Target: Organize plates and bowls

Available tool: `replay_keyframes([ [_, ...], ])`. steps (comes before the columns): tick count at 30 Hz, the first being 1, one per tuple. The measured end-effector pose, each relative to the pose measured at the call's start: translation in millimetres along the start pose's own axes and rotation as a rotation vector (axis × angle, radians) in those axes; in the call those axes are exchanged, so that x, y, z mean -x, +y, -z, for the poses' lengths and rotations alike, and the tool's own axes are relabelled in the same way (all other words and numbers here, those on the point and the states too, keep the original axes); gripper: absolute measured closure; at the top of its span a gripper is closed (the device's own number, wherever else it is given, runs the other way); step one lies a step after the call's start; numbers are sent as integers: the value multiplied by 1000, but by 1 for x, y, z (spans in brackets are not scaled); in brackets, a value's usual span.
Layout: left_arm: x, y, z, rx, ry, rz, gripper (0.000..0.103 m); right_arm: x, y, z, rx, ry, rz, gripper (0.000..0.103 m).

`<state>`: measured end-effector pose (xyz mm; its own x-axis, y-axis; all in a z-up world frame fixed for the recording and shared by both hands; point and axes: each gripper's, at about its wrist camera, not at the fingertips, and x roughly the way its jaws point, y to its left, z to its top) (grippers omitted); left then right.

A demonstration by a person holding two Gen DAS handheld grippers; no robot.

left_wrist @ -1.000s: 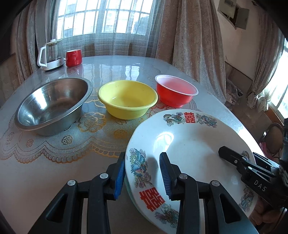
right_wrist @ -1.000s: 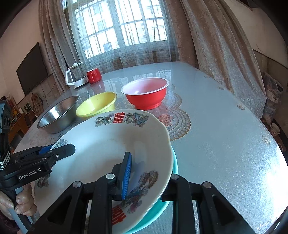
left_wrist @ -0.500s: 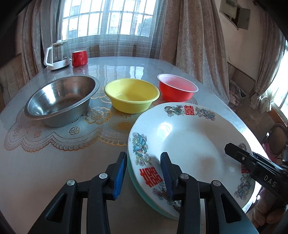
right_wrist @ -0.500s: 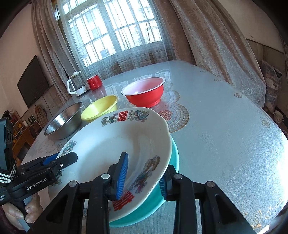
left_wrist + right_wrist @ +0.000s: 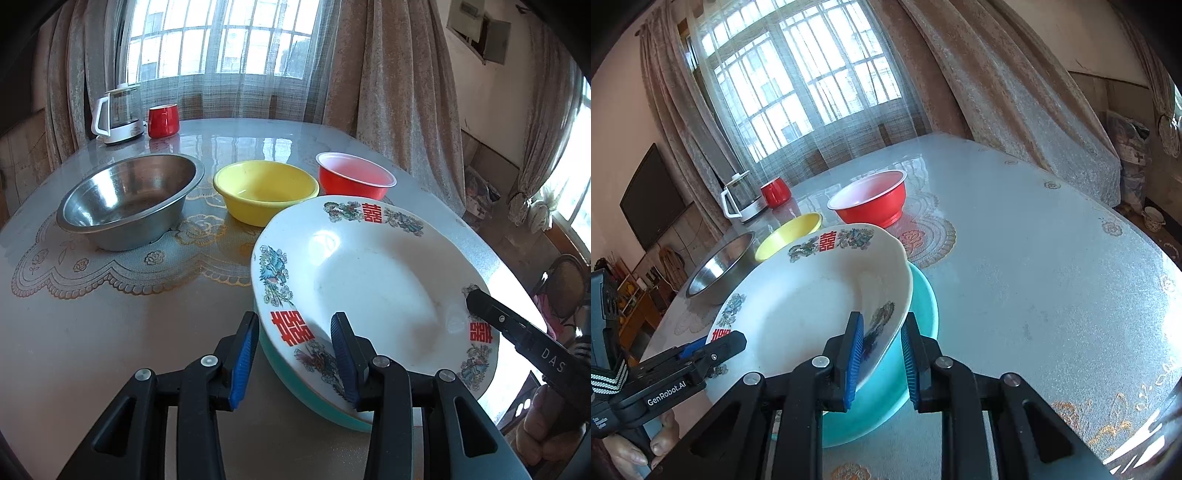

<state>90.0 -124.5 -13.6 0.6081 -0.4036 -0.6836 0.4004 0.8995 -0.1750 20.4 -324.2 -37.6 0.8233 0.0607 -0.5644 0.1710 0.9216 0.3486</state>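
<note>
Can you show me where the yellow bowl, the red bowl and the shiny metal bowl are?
yellow bowl [image 5: 266, 190]: left wrist view, on its inside bottom.
red bowl [image 5: 352, 173]: left wrist view, on its pale inside.
metal bowl [image 5: 129, 195]: left wrist view, on its inner wall.

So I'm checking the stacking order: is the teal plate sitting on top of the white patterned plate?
No, the white patterned plate lies on top, with the teal plate showing beneath its edge.
</note>
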Motion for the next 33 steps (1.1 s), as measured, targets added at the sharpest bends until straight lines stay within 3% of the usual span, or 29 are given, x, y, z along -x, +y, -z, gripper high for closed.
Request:
replay_keyframes([
  [7, 12, -1, 7, -16, -23, -20, 54, 1, 4, 3, 11, 8, 20, 81],
  [9, 16, 0, 8, -15, -26, -25, 52, 3, 5, 2, 7, 11, 32, 73],
  [16, 31, 13, 11, 26, -19, -34, 41, 22, 14, -3, 11, -44, 58, 63],
  [24, 48, 26, 22, 43, -32, -75, 41, 39, 44, -7, 98, -105, 72, 63],
  [28, 51, 36, 27, 67, -26, -94, 41, 45, 68, -6, 161, -125, 49, 62],
  [33, 54, 49, 34, 101, -15, -132, 41, 41, 96, 3, 191, -82, -46, 61],
])
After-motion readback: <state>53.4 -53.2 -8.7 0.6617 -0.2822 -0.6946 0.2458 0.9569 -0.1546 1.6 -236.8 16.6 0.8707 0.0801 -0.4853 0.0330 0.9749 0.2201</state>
